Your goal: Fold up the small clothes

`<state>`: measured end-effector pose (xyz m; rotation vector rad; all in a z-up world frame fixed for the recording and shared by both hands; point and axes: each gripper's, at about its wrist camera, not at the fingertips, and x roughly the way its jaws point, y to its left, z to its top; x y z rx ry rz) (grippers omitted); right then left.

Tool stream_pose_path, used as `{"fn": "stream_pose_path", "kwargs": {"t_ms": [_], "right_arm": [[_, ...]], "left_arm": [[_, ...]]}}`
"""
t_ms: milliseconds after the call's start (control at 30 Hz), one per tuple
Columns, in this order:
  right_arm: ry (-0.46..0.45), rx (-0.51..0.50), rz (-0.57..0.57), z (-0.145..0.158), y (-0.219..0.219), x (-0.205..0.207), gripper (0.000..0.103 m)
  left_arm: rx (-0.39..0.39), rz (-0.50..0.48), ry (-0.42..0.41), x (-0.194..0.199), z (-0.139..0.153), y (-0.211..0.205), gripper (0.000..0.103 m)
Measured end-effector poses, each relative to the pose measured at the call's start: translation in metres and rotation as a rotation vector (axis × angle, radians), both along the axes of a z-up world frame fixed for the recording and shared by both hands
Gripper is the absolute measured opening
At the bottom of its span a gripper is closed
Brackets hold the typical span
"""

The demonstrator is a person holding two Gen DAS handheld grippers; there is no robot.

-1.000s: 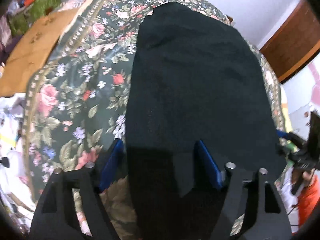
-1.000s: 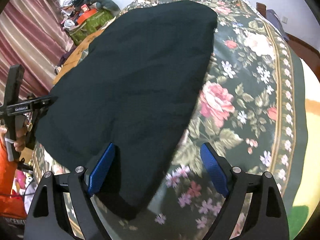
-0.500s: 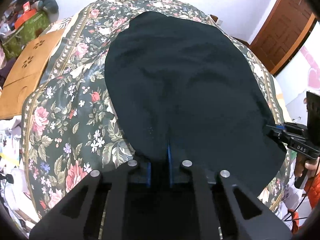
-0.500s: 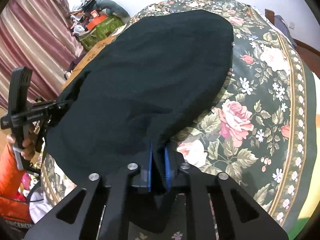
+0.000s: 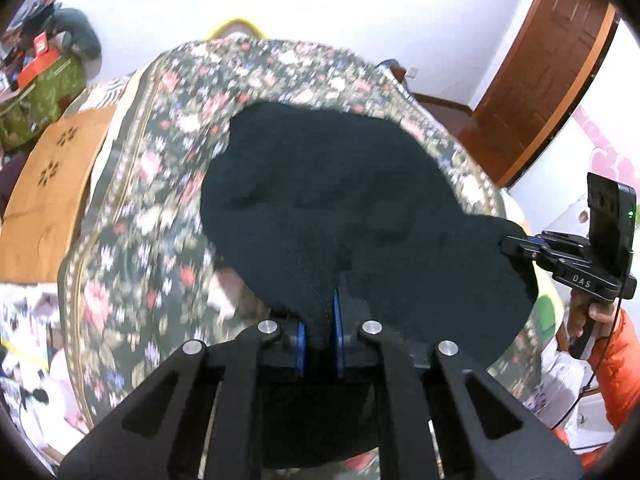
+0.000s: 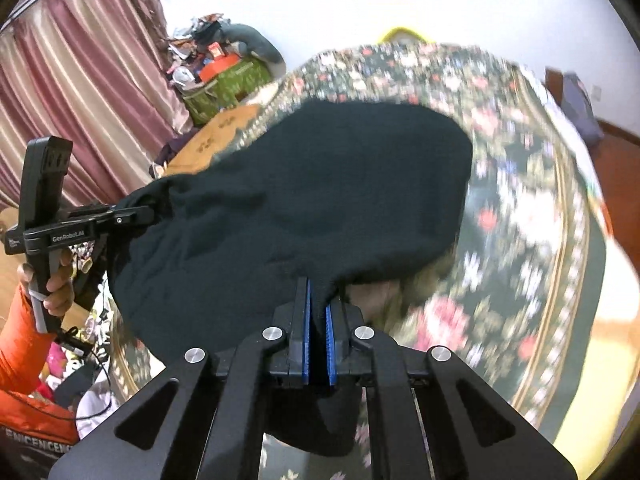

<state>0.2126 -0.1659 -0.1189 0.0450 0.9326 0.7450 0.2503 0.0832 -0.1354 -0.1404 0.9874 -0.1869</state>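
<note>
A black garment point(image 5: 340, 200) lies on the floral bedspread point(image 5: 152, 184), its near edge lifted off the bed. My left gripper point(image 5: 320, 312) is shut on the garment's near left corner. My right gripper point(image 6: 318, 304) is shut on the near right corner of the garment point(image 6: 320, 200). Each gripper shows in the other's view, the right one point(image 5: 516, 246) at the right edge, the left one point(image 6: 144, 214) at the left. The far edge still rests on the bedspread point(image 6: 520, 208).
A wooden board point(image 5: 48, 200) lies left of the bed. A green box point(image 6: 224, 84) with clutter stands by pink curtains point(image 6: 80, 100). A brown door point(image 5: 540, 80) is at the back right. A yellow hoop point(image 5: 236, 26) shows behind the bed.
Both grippers closed on the garment's near corners, then lifted them up and away from the bed. The near half of the garment now hangs off the bedspread.
</note>
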Motion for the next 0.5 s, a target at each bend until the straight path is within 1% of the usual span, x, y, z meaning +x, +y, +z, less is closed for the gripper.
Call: {"fn": "stream_pose_path", "kwargs": {"t_ms": [67, 167, 267, 333, 433, 500], "right_arm": [[-0.028, 0.002, -0.003, 0.010, -0.004, 0.008, 0.005], [-0.064, -0.006, -0.019, 0.023, -0.002, 0.032, 0.005], [-0.069, -0.013, -0.042, 0.027, 0.001, 0.062, 0.005], [-0.061, -0.020, -0.060, 0.025, 0.000, 0.080, 0.005], [-0.022, -0.025, -0.104, 0.010, 0.001, 0.119, 0.005], [0.026, -0.015, -0.122, -0.005, 0.001, 0.143, 0.005]], "left_arm": [[-0.030, 0.002, -0.007, 0.019, 0.011, 0.001, 0.010], [-0.067, 0.023, -0.008, 0.048, 0.020, 0.007, 0.010], [-0.104, 0.070, 0.014, 0.082, 0.016, 0.020, 0.010], [-0.103, 0.103, 0.031, 0.104, 0.007, 0.030, 0.010], [-0.129, 0.148, 0.091, 0.139, -0.019, 0.048, 0.010], [-0.151, 0.175, 0.147, 0.163, -0.049, 0.060, 0.011]]}}
